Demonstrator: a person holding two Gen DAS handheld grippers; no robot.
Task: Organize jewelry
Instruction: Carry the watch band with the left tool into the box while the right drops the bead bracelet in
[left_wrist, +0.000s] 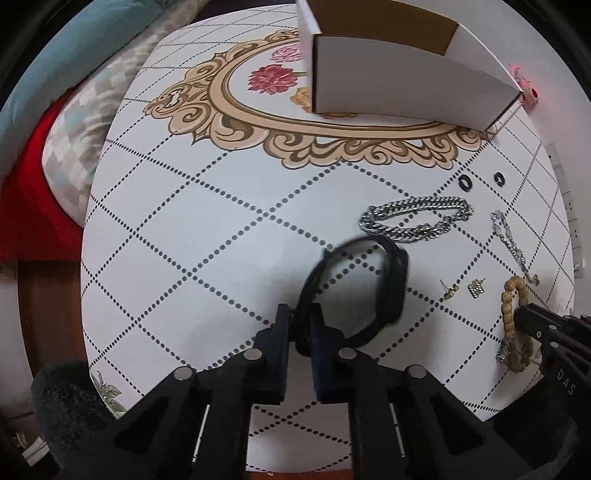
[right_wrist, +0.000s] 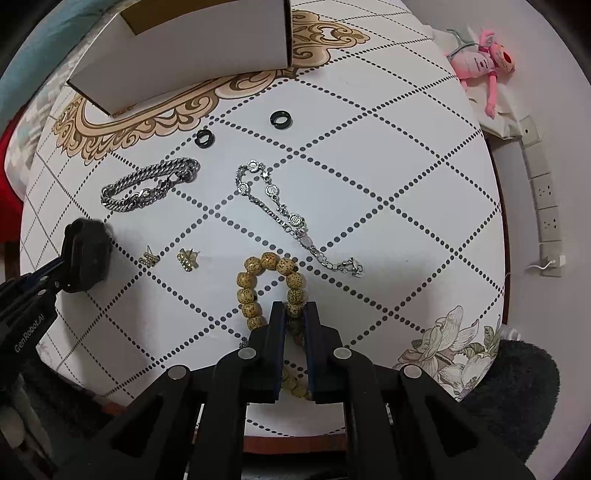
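My left gripper (left_wrist: 300, 318) is shut on the strap of a black watch band (left_wrist: 395, 280) and holds it over the table; it also shows in the right wrist view (right_wrist: 88, 254). My right gripper (right_wrist: 294, 313) is shut on a tan wooden bead bracelet (right_wrist: 258, 275) lying on the table, also seen in the left wrist view (left_wrist: 508, 314). A thick silver chain bracelet (right_wrist: 147, 188), a thin silver bracelet (right_wrist: 280, 206), two gold earrings (right_wrist: 186, 258) and two black rings (right_wrist: 280, 119) lie on the table. An open white cardboard box (left_wrist: 399, 85) stands at the far side.
The round table (left_wrist: 184, 240) has a white cloth with dotted diamonds and a gold ornament. A pink plush toy (right_wrist: 484, 62) and wall sockets (right_wrist: 546, 206) are to the right. Cushions (left_wrist: 74, 122) lie to the left.
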